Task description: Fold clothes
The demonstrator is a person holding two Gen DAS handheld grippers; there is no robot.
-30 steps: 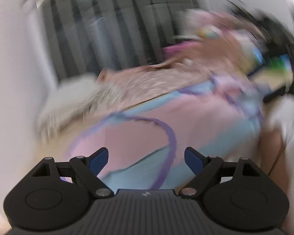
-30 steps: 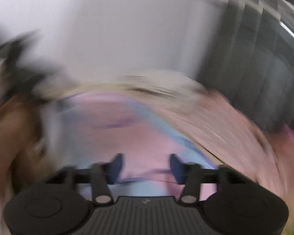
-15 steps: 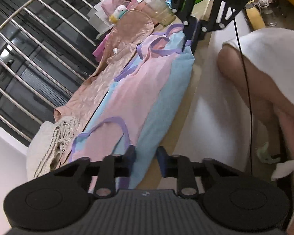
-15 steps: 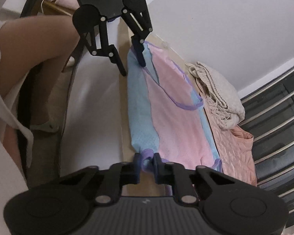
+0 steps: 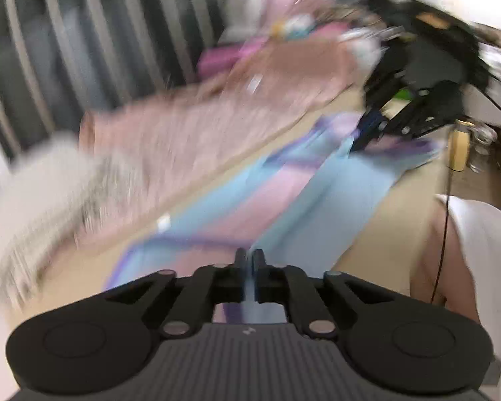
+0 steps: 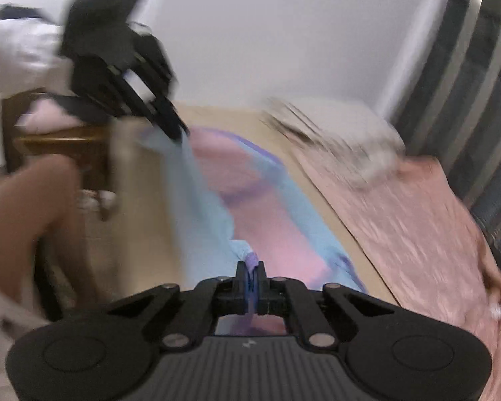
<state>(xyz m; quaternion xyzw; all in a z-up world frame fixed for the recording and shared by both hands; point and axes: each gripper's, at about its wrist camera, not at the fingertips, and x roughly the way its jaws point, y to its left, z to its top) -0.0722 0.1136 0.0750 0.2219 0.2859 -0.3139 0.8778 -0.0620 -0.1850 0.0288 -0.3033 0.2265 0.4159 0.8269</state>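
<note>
A pink and light-blue garment with purple trim [image 5: 284, 193] lies along the beige table [image 5: 384, 234]. My left gripper [image 5: 249, 255] has its jaws closing on the garment's near light-blue edge, with the cloth pinched between the pads. At the other end my right gripper [image 6: 250, 267] is shut on a bunched purple-trimmed corner of the garment [image 6: 277, 220]. The held long edge is lifted off the table between the two grippers. Each gripper shows in the other's view: the right gripper [image 5: 360, 140], the left gripper [image 6: 177, 130]. Both views are blurred.
A pink quilted cloth [image 6: 400, 220] lies beside the garment on the far side, with a cream knitted cloth [image 6: 334, 133] next to it. Window bars [image 5: 83, 33] stand behind. A person's bare leg [image 6: 26, 200] and a wooden stool [image 6: 66, 140] are off the table's near edge.
Both grippers went from open to shut on the garment's near edge. They have since lifted that edge and carried it up over the table; both views swung round and blurred.
</note>
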